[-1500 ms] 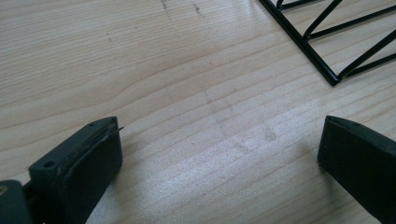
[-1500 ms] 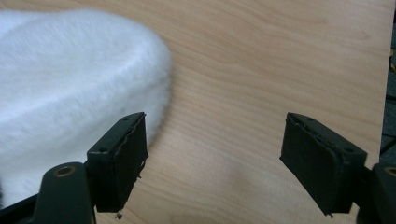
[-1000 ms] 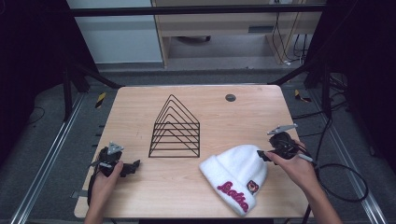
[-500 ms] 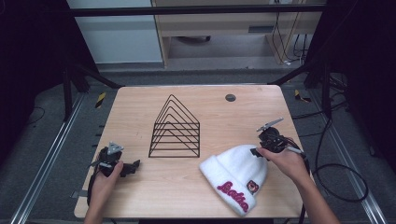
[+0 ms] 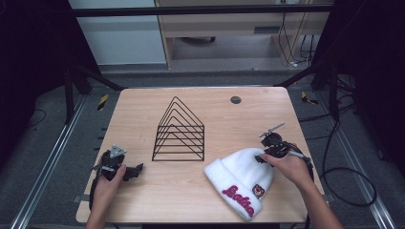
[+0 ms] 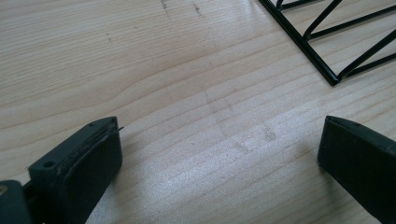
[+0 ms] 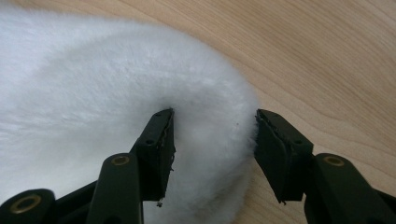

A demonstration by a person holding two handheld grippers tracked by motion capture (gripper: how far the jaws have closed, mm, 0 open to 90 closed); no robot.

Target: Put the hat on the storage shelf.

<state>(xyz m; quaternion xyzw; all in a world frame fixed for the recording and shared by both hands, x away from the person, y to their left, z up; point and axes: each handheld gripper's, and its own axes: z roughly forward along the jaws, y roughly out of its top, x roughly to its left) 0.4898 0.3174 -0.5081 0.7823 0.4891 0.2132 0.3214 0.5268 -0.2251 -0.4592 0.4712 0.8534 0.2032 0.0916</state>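
A white fluffy beanie [image 5: 237, 180] [image 7: 93, 79] with pink lettering and a small bear patch lies flat at the front right of the wooden table [image 5: 138, 114]. My right gripper [image 5: 261, 158] [image 7: 215, 135] is at the hat's far right edge. Its jaws stand open astride a bulge of the fluff: one pad presses into the pile, the other sits at the hat's rim. My left gripper [image 5: 137, 170] [image 6: 219, 149] rests open on bare wood at the front left, with nothing between its fingers. It points toward the black wire rack [image 5: 179, 132] [image 6: 327, 42].
The wire rack of nested triangles stands mid-table, its near corner just ahead of my left gripper. A small dark disc [image 5: 235, 99] is set in the tabletop at the back right. Cables [image 5: 344, 171] trail off the table's right side.
My right gripper has moved left from beside the hat onto its edge, so the jaws now straddle the fluff. The left gripper has stayed still.
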